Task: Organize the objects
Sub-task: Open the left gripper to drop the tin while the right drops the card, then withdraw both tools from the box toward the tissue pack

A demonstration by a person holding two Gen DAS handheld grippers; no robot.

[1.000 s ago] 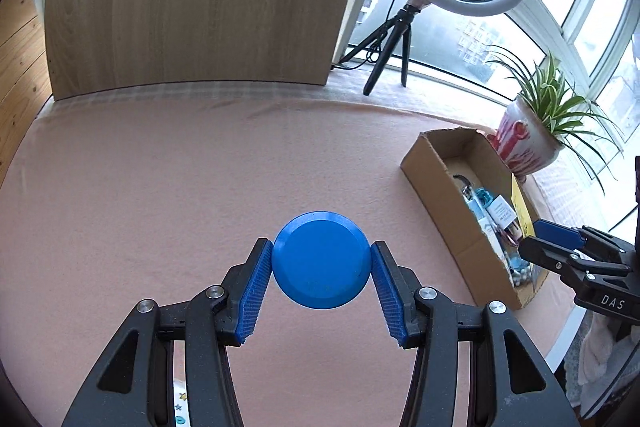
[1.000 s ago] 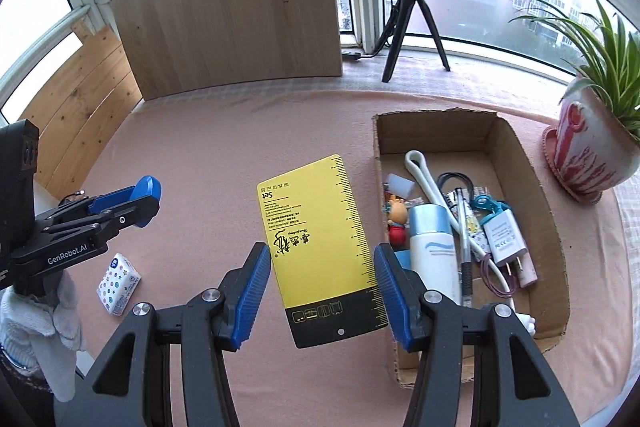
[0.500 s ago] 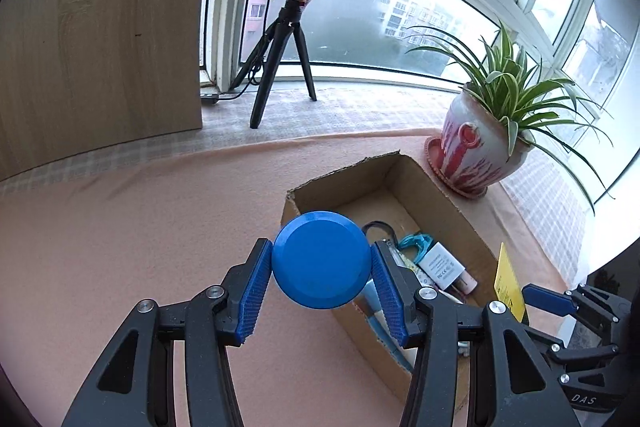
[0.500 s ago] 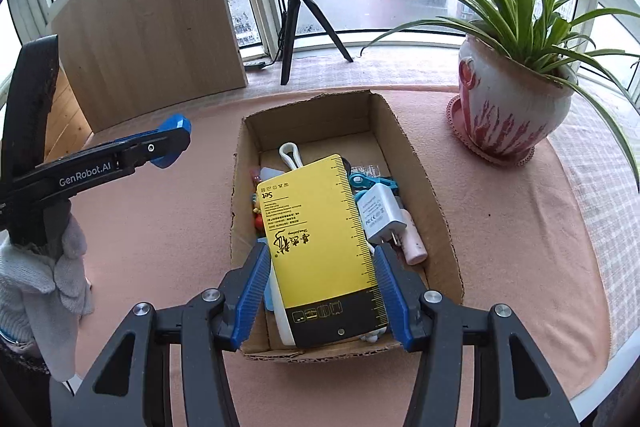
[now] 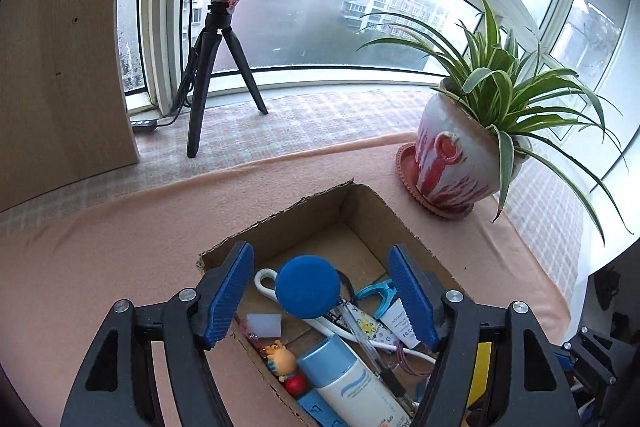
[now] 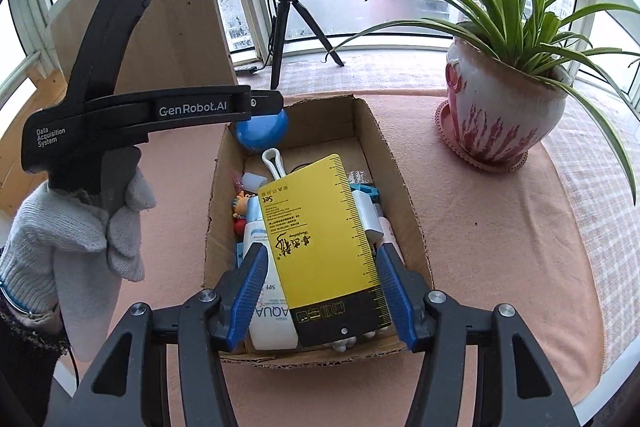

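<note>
The blue disc [image 5: 307, 286] risked bouncing over the cardboard box's [image 6: 402, 195] far left corner, since the left gripper [image 5: 322, 297], angled down above it, was opening its 2 jaws clear of it. The right gripper [image 6: 320, 295], also opening over the near edge, let the yellow ruler card [image 6: 320, 239] tilt loose and could snag clutter.
</note>
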